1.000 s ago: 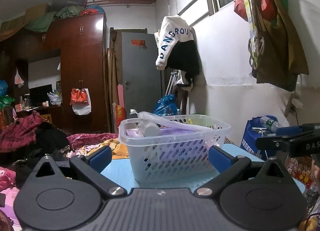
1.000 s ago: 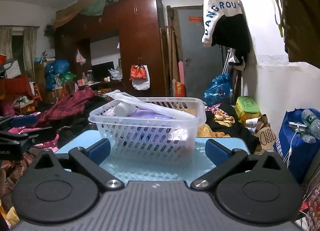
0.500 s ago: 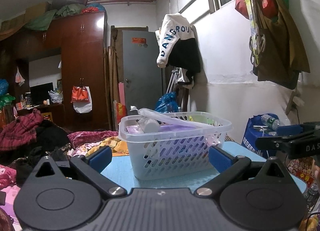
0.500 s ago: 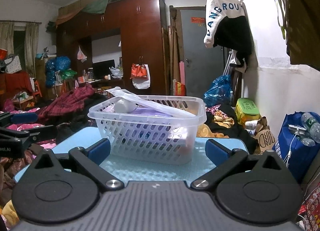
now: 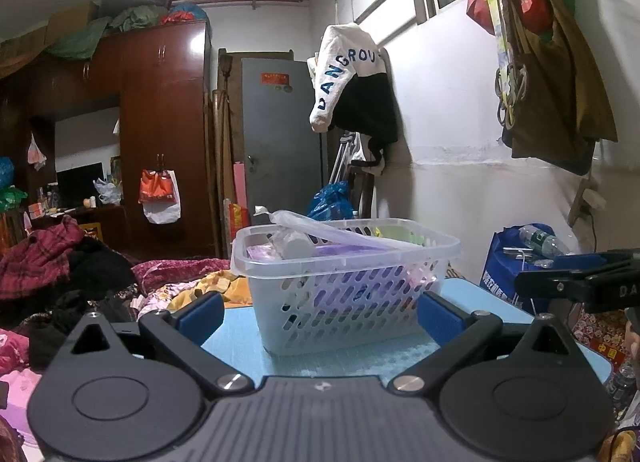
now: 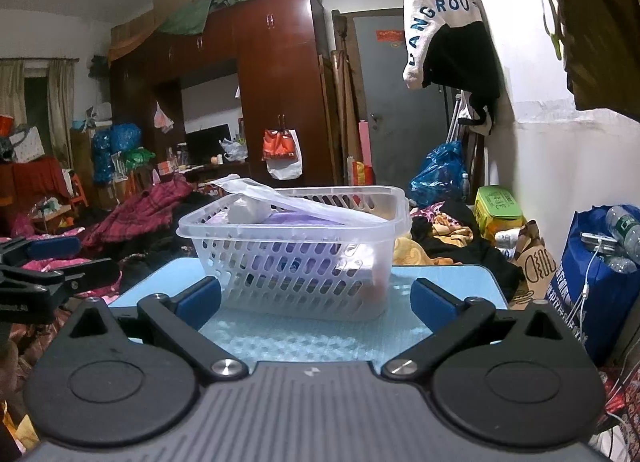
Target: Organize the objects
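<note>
Since the earlier frames little has moved: the basket is seen slightly lower and nearer in both views, and both tongs are kept just as wide apart as before.

In the left wrist view, the left tongs (image 5: 319, 312) are held wide open, with nothing gripped between the blue pads (image 5: 200, 318). The white perforated basket (image 5: 348, 282) is set on the light blue surface (image 5: 472, 298), ahead of the fingertips and apart from them. A clear plastic bag (image 5: 320, 228), a white round-ended container (image 5: 296, 249) and something purple (image 5: 344, 251) are seen inside it. The right tongs (image 5: 580, 282) are seen at the right edge.

In the right wrist view, the right tongs (image 6: 316, 298) are likewise spread wide and empty. The basket (image 6: 296, 258) is framed between the pads (image 6: 432, 300), untouched. The left tongs (image 6: 44, 262) are seen at the left edge; their opening cannot be judged from here.
</note>
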`<action>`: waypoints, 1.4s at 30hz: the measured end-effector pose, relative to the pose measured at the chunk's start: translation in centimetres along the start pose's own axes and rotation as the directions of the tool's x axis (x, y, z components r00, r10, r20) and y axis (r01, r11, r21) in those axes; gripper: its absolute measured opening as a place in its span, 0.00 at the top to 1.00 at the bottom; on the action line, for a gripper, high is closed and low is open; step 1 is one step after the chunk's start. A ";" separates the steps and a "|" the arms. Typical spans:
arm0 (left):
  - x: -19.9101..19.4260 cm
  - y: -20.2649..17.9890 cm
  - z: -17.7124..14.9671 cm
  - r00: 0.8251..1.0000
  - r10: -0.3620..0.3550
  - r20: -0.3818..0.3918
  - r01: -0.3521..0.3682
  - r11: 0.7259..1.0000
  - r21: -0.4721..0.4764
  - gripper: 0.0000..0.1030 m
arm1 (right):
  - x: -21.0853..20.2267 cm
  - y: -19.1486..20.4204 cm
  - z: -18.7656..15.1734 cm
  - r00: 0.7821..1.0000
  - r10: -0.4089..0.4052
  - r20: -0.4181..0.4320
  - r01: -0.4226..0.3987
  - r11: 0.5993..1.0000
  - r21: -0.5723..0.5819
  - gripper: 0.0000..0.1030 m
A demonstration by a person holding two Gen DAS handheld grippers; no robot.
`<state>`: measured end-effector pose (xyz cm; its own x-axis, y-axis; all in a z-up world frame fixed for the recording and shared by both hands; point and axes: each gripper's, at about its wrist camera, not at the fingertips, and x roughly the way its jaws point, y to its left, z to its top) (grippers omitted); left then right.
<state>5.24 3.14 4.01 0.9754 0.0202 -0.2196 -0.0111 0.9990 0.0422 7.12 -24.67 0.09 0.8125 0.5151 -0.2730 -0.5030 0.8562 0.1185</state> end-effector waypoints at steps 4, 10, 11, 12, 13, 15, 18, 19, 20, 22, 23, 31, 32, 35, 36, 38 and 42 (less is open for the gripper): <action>0.1 0.0 -0.1 1.000 -0.003 -0.005 0.003 1.000 -0.002 0.00 | -0.1 0.0 -0.1 1.000 -0.006 0.001 0.006 1.000 -0.007 0.00; 0.0 0.2 -0.1 1.000 -0.006 0.001 0.006 1.000 -0.012 0.00 | -0.3 0.2 -0.2 1.000 -0.006 0.000 0.006 1.000 -0.015 0.00; -0.1 0.2 -0.1 1.000 -0.006 0.002 0.006 1.000 -0.013 0.00 | -0.3 0.2 -0.1 1.000 -0.007 -0.001 0.007 1.000 -0.017 0.00; -0.1 0.2 -0.1 1.000 -0.006 0.003 0.006 1.000 -0.013 0.00 | -0.3 0.3 -0.1 1.000 -0.007 -0.002 0.007 1.000 -0.018 0.00; -0.1 0.2 -0.1 1.000 -0.008 0.003 0.008 1.000 -0.013 0.00 | -0.3 0.3 -0.2 1.000 -0.006 -0.003 0.006 1.000 -0.019 0.00; -0.1 0.1 -0.1 1.000 -0.009 0.004 0.009 1.000 -0.012 0.00 | -0.3 0.4 -0.1 1.000 -0.006 -0.002 0.006 1.000 -0.023 0.00; -0.1 0.1 -0.1 1.000 -0.015 0.001 0.015 1.000 -0.012 0.00 | -0.2 0.6 -0.1 1.000 -0.009 0.000 0.009 1.000 -0.028 0.00; -0.1 0.1 -0.1 1.000 -0.016 0.001 0.016 1.000 -0.012 0.00 | -0.2 0.6 -0.1 1.000 -0.008 -0.001 0.008 1.000 -0.028 0.00; -0.1 0.1 -0.1 1.000 -0.016 0.001 0.016 1.000 -0.012 0.00 | -0.2 0.5 -0.1 1.000 -0.008 -0.001 0.008 1.000 -0.028 0.00; 0.0 0.1 -0.1 1.000 -0.016 0.001 0.016 1.000 -0.011 0.00 | -0.3 0.5 -0.1 1.000 -0.009 -0.001 0.009 1.000 -0.028 0.00; 0.0 0.0 -0.1 1.000 -0.015 0.001 0.015 1.000 -0.011 0.00 | -0.2 0.6 -0.1 1.000 -0.009 -0.002 0.009 1.000 -0.028 0.00; 0.0 -0.1 -0.1 1.000 -0.020 0.001 0.020 1.000 -0.011 0.00 | -0.3 0.8 -0.1 1.000 -0.013 0.007 0.014 0.999 -0.034 0.00; 0.0 -0.1 -0.1 1.000 -0.020 0.002 0.020 1.000 -0.010 0.00 | -0.3 0.7 -0.1 1.000 -0.013 0.008 0.013 0.999 -0.035 0.00; 0.1 -0.3 -0.1 1.000 -0.022 0.001 0.022 1.000 -0.006 0.00 | -0.3 0.7 -0.1 1.000 -0.012 0.008 0.012 0.999 -0.035 0.00; 0.1 -0.3 -0.1 1.000 -0.023 0.000 0.023 1.000 -0.006 0.00 | -0.3 0.8 -0.1 1.000 -0.012 0.008 0.012 0.999 -0.035 0.00; 0.1 -0.3 -0.1 1.000 -0.024 0.000 0.024 1.000 -0.008 0.00 | -0.4 0.9 -0.1 1.000 -0.011 0.010 0.012 0.999 -0.038 0.00; 0.2 -0.3 -0.1 1.000 -0.021 -0.001 0.021 1.000 -0.010 0.00 | -0.4 0.9 -0.1 1.000 -0.011 0.009 0.011 0.999 -0.037 0.00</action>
<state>5.41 2.83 3.81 0.9751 -0.0009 -0.2217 0.0073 0.9996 0.0280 6.35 -24.11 0.18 0.8208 0.5059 -0.2652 -0.5040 0.8599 0.0803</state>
